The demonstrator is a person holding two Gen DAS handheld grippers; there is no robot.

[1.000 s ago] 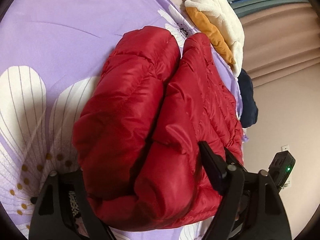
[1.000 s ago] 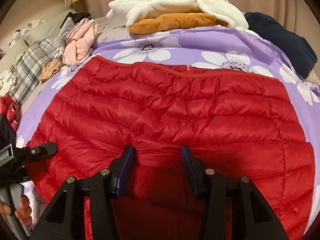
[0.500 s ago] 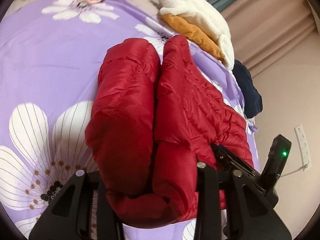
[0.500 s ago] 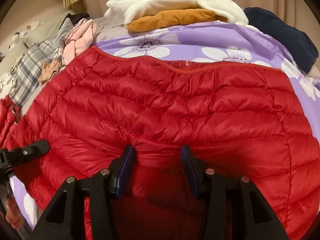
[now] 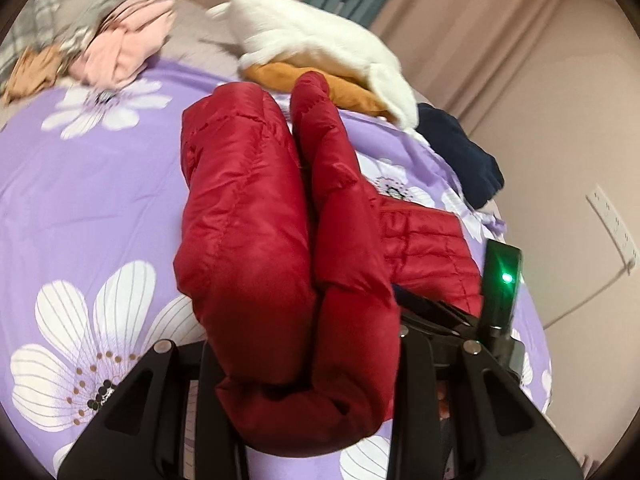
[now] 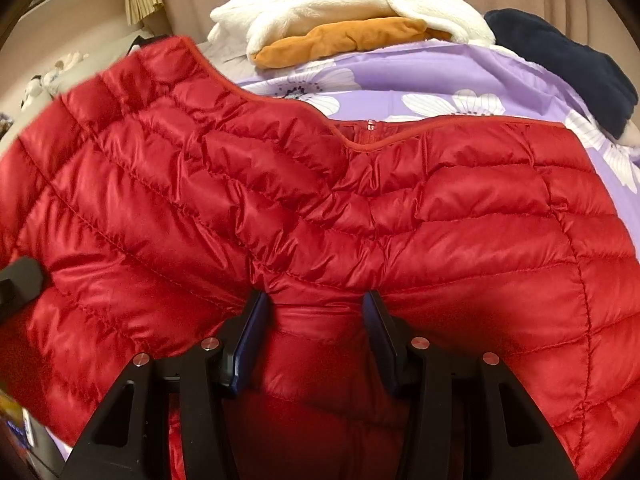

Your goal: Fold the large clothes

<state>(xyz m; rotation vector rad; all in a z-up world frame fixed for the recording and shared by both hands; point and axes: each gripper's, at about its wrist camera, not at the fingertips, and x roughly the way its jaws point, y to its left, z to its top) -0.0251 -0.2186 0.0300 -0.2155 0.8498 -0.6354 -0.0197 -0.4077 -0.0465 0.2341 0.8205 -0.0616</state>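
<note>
Red puffer jacket (image 6: 360, 208) on purple floral bed (image 5: 88, 184), partly lifted. Right hand-held gripper (image 6: 316, 320) pinching a jacket fold; left hand-held gripper (image 5: 304, 360) clamped on thick bunched jacket roll. White fleece (image 6: 352, 4) far.

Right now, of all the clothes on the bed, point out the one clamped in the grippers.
The red puffer jacket. Both the left hand-held gripper and the right hand-held gripper pinch it; the white fleece, orange garment and navy one lie untouched behind.

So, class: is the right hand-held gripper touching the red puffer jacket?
Touching. The right wrist view shows the right hand-held gripper with both fingers pressed into a pinched bunch of the red puffer jacket.
</note>
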